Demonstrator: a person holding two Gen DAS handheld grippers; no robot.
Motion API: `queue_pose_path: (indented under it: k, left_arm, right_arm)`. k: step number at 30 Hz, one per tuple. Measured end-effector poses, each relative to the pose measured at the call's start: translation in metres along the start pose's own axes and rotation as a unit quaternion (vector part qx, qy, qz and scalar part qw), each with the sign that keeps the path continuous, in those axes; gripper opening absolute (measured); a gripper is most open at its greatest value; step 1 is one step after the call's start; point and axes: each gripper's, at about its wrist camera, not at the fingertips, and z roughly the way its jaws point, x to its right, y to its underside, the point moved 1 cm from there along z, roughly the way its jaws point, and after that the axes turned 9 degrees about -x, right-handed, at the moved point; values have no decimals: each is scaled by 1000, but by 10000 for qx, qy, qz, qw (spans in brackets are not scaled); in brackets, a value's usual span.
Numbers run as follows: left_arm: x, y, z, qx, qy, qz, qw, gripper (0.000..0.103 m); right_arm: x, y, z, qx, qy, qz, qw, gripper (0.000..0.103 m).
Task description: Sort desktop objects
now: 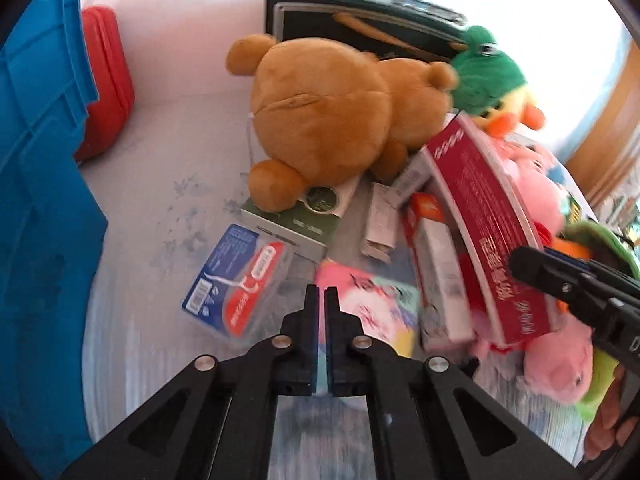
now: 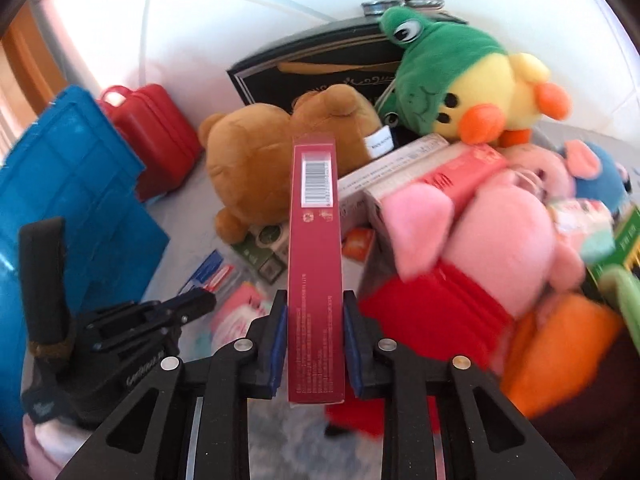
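My right gripper [image 2: 315, 312] is shut on a long dark-red box [image 2: 316, 256] and holds it lifted over the pile; the box also shows in the left wrist view [image 1: 486, 232], with the right gripper [image 1: 520, 264] at its right side. My left gripper [image 1: 321, 294] is shut and empty, above a pink packet [image 1: 372, 300] and beside a blue-and-red floss pack [image 1: 240, 284]. It shows at lower left in the right wrist view [image 2: 200, 300]. A brown teddy bear [image 1: 328, 120], a yellow duck with a green frog hood [image 2: 472, 92] and a pink pig plush [image 2: 480, 240] lie in the pile.
A blue crate [image 1: 36, 200] stands at the left with a red case [image 1: 106, 80] behind it. A black box [image 1: 360, 20] leans at the back. A green-and-white box [image 1: 296, 220], small white cartons [image 1: 380, 220] and an orange plush [image 2: 560, 340] lie on the pale cloth.
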Motion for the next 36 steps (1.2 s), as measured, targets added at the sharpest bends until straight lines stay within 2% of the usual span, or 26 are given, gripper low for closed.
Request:
queue_pose_path:
  k: [4,8,11,13,14,17,20,22,23,24,25,27,29,30,31,32,34,35,36]
  left_arm:
    - [13,23,-21,0,-42,292,9996,2]
    - [20,29,-8,-197,217,530,9982,2]
    - [32,28,16,-274,126,690,9972,3]
    - [39,29,16,63,0,843,9964,5]
    - [41,28,18,38,-34,906,9959,5]
    - [38,30,17,200,123,925,9954,6]
    - [31,36,9,107,244,953,9951,7]
    - [25,41,-2,117,250,855,9960,23]
    - [22,46,-9,275,329,847,9955,54]
    - [19,49,-11,385,397,838,9949,103]
    - [16,53,-6,361,362,820,9953,102]
    - [12,57,27,-304,-69,751,9967,103]
    - [3,60,56,-788,-262,421,9957,103]
    - [3,62,56,-481,-396,386,9973,103]
    - [2,63,59,-438,-509,349,9971,103]
    - [-2,64,63,-429,-386,222,9981,103]
    - [-1,64,69,-404,-399,327,9978,103]
    - [-2,63,72,-396,-372,341,9979,99]
    - [-1,62,73,-307,-403,378,9980,87]
  right_arm:
    - [11,33,-33,94,-107,240,9996,25]
    - [16,77,-58,-31,-55,327,9994,25]
    - [22,103,-49,-259,114,451,9986,27]
    - [30,114,-35,-425,182,599,9971,28]
    - [34,117,-31,-445,215,635,9968,29]
    - [38,118,-14,-498,400,719,9954,30]
    - [44,117,-3,-606,367,890,9935,30]
    - [43,117,0,-639,397,842,9936,30]
    - [44,118,-2,-630,375,838,9938,30]
    - [45,118,-3,-619,338,847,9939,30]
    - [47,118,-3,-616,321,866,9938,30]
    - [50,119,-4,-617,273,907,9936,31]
    - [48,118,-3,-615,308,883,9937,31]
    - [48,118,-4,-616,316,869,9938,32]
    - [47,118,-5,-607,306,873,9939,32]
    - [48,118,-5,-593,287,889,9939,32]
    - [50,119,-6,-570,260,915,9938,33]
    - [50,120,-6,-549,257,932,9938,36]
    - [51,121,-5,-526,274,956,9937,37]
